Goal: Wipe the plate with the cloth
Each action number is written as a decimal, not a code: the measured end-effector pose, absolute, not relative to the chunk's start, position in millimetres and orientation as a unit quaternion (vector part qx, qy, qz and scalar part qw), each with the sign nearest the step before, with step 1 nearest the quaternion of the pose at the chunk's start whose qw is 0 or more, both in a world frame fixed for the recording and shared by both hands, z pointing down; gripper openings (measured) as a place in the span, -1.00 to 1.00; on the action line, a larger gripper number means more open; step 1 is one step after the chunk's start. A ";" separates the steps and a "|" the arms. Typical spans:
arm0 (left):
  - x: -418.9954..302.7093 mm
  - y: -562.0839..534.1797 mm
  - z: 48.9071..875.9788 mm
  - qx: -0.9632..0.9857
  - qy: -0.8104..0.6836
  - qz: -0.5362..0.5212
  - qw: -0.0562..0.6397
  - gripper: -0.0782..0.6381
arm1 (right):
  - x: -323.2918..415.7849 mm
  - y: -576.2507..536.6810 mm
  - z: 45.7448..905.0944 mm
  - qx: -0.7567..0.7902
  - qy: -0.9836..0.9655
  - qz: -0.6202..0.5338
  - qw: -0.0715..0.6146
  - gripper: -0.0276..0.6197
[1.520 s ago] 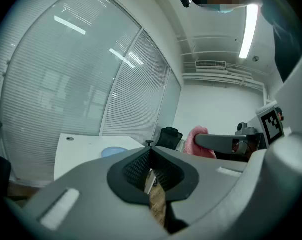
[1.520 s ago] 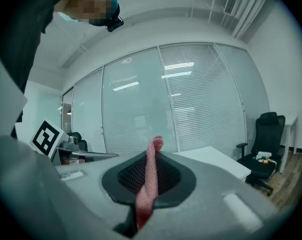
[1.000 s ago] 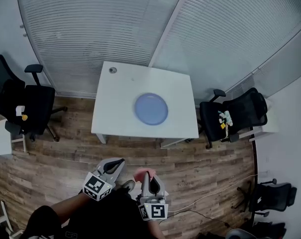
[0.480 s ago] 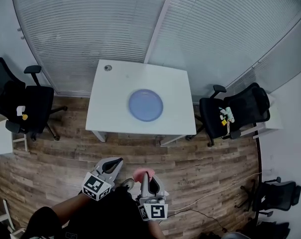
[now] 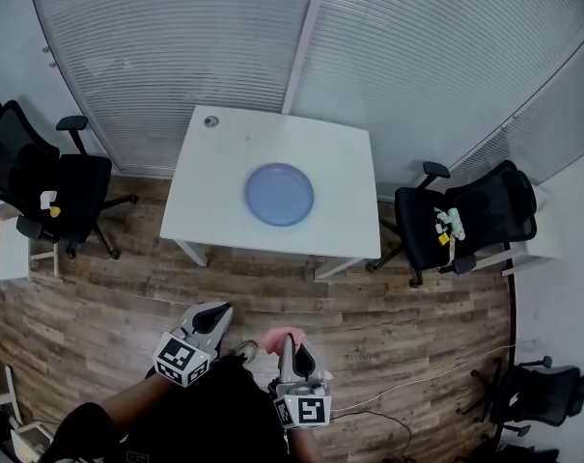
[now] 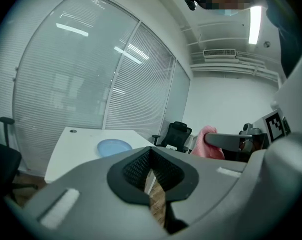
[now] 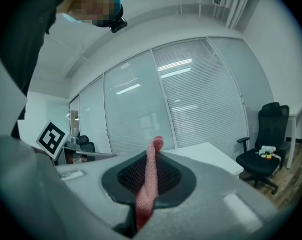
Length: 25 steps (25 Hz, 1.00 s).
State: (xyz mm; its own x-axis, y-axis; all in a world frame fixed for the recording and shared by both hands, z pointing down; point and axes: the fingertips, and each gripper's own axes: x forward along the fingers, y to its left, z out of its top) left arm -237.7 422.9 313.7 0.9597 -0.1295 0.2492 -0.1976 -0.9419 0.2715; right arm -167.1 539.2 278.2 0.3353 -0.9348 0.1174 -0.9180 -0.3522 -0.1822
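A blue plate (image 5: 280, 194) lies near the middle of the white table (image 5: 214, 172), well ahead of both grippers. It also shows small in the left gripper view as the plate (image 6: 114, 146) on the table (image 6: 76, 146). My right gripper (image 5: 284, 340) is shut on a pink cloth (image 5: 283, 337), which sticks up between its pads as the cloth (image 7: 150, 179). My left gripper (image 5: 217, 313) is shut with nothing between its jaws (image 6: 150, 170). Both are held low over the wooden floor, apart from the table.
Black office chairs stand at the left (image 5: 50, 186) and at the right (image 5: 465, 222) of the table. Glass walls with blinds (image 5: 301, 37) run behind it. A small round fitting (image 5: 211, 121) sits at the table's far left corner. A cable (image 5: 417, 379) lies on the floor.
The table and plate have shifted slightly in the head view as I move toward them. Both grippers stay shut, the cloth still in the right one.
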 end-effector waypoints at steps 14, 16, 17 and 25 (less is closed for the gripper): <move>-161.3 342.4 327.8 0.975 -0.098 0.108 0.168 -0.78 | -94.2 477.6 278.6 -0.825 0.557 -0.093 0.015 -0.86; -145.8 319.3 329.9 0.974 -0.101 0.111 0.172 -0.78 | -78.7 453.5 277.8 -0.822 0.561 -0.093 0.009 -0.86; -138.8 306.4 331.6 0.973 -0.103 0.113 0.174 -0.78 | -71.5 439.0 276.9 -0.821 0.564 -0.092 0.007 -0.86; -86.1 212.5 358.4 0.962 -0.097 0.150 0.208 -0.78 | -27.6 324.0 274.4 -0.809 0.579 -0.097 -0.018 -0.86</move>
